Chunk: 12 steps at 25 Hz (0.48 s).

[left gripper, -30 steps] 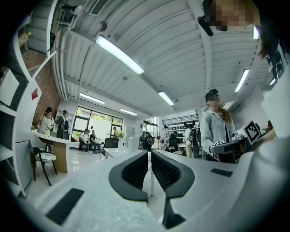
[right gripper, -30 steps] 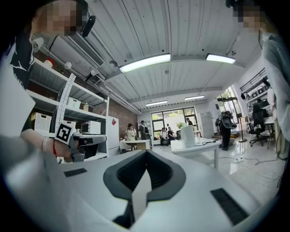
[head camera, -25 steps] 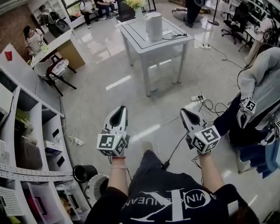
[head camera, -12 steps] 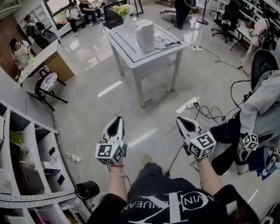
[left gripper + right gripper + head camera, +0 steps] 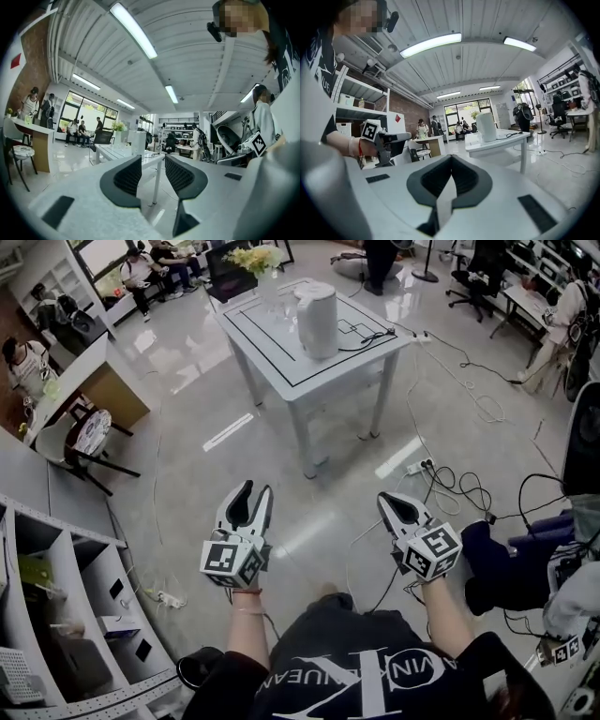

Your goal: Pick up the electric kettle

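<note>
The electric kettle is white, tall and cylindrical, lid closed. It stands upright on the pale grey worktop, near the worktop's far edge.

Kettle on table, flowers behind to its left

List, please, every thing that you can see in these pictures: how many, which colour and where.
electric kettle: one, white, upright on the table.
table: one, white with black lines, ahead in the open floor.
flowers: one bunch, yellow, at the table's far end.
cable: one, black, on the table, right of the kettle.
power strip: one, white, on the floor right of the table.
shelving: one unit, white, at the left.
chair: one, dark frame, left of the table.
left hand-held gripper: one, white with black pads; jaws apart, just been opening, nothing between them.
right hand-held gripper: one, same colours; jaws together, empty.
</note>
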### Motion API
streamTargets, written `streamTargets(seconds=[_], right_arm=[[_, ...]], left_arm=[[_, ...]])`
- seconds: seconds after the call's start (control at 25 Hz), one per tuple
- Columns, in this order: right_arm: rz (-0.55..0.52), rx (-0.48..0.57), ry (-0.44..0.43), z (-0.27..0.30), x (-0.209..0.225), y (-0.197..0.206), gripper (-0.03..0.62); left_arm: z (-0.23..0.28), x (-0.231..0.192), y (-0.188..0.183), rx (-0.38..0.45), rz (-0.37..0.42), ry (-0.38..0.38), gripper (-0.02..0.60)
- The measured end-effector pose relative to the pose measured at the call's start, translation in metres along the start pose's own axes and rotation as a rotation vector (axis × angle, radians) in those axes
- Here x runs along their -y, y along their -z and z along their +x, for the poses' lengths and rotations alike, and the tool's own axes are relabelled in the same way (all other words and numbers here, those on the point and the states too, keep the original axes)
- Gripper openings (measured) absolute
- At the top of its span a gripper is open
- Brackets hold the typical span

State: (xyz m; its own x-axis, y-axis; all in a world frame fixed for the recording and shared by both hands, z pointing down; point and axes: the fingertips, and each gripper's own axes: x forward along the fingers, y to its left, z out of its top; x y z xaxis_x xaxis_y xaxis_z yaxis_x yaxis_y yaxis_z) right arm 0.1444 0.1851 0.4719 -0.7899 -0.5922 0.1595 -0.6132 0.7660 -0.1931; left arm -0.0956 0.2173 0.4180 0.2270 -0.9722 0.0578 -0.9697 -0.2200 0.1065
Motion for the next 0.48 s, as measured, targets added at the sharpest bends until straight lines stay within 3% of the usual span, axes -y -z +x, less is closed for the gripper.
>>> streamTargets(seconds=[0.24, 0.48], right_arm=[[0.016, 0.019, 0.026, 0.027, 0.000, -0.002, -0.003], [0.007, 0.010, 0.037, 0.026, -0.001, -0.006, -0.003]], left_arm=[[0.012, -0.032, 0.002, 0.009, 0.010, 0.027, 0.130], [0.005, -0.035, 0.009, 0.004, 0.001, 0.045, 0.130]])
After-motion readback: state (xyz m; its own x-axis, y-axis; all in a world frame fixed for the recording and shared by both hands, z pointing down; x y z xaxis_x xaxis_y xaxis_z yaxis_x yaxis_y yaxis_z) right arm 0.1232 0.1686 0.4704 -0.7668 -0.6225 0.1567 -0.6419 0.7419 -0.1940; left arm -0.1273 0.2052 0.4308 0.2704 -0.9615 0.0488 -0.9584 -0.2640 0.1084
